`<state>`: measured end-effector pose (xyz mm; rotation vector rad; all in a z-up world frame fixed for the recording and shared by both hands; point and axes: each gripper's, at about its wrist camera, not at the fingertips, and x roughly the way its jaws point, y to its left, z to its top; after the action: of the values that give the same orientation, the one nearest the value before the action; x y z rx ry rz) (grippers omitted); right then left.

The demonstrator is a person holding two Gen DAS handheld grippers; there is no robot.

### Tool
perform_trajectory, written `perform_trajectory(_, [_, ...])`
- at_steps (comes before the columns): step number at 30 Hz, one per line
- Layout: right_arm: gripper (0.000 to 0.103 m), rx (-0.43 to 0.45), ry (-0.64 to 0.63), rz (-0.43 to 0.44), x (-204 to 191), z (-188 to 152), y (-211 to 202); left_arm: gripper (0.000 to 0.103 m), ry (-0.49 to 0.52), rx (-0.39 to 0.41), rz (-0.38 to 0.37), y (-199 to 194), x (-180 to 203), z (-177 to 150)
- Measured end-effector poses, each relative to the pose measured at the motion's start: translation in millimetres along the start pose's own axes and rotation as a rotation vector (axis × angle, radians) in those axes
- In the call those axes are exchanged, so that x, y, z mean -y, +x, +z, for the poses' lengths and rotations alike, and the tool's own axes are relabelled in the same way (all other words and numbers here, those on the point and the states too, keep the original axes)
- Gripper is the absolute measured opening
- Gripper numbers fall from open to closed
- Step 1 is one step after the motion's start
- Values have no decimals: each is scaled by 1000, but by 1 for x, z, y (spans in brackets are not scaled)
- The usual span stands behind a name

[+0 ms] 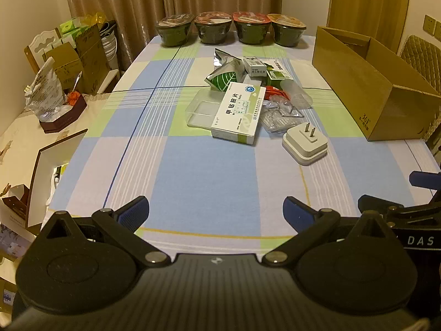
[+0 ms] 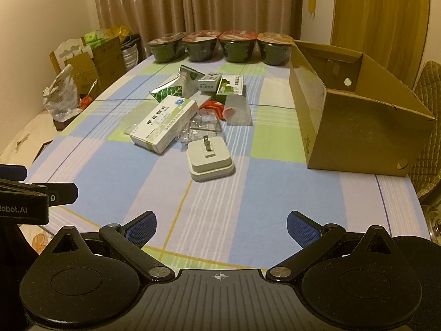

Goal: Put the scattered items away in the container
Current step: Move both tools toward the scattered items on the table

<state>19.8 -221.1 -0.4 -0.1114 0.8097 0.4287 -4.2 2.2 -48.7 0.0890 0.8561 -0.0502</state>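
Your left tool (image 1: 216, 212) is wide open and holds nothing. Your right tool (image 2: 222, 227) is wide open too, and it is empty as well. Both tools hang low over the near end of the bench (image 1: 193, 182), which has a cloth with blue, green and pale squares. The two tools sit side by side, and each one can see the edge of the other.

The messy pile lies ahead of both tools, near the middle of the bench. The closest thing to you is a white plug adapter (image 2: 210, 160) with its two metal pins pointing up. It is straight ahead of your right tool, and ahead and a bit right of your left tool. Just behind it and to the left lies a white and green medicine box (image 1: 239, 111), resting partly on a clear plastic tray (image 1: 199, 107). Beside the box is some crinkly clear plastic packaging (image 2: 199, 129). A see-through cup (image 2: 237, 107) lies on its side behind that, touching a red wrapper (image 2: 210, 107). Farther back are a foil packet with a green leaf (image 1: 222, 80) and some small green and white boxes (image 2: 220, 82).

The cardboard box (image 2: 355, 127) is the container. It stands open, ahead and to the right of both tools, well apart from the pile.

Four noodle bowls (image 1: 230, 29) stand in a row at the far end.
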Motion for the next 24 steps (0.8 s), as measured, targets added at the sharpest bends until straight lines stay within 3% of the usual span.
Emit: perform_trajectory(24, [103,-2,-4,1,-1,-1,1,102,1,-4,4,2,0,-1])
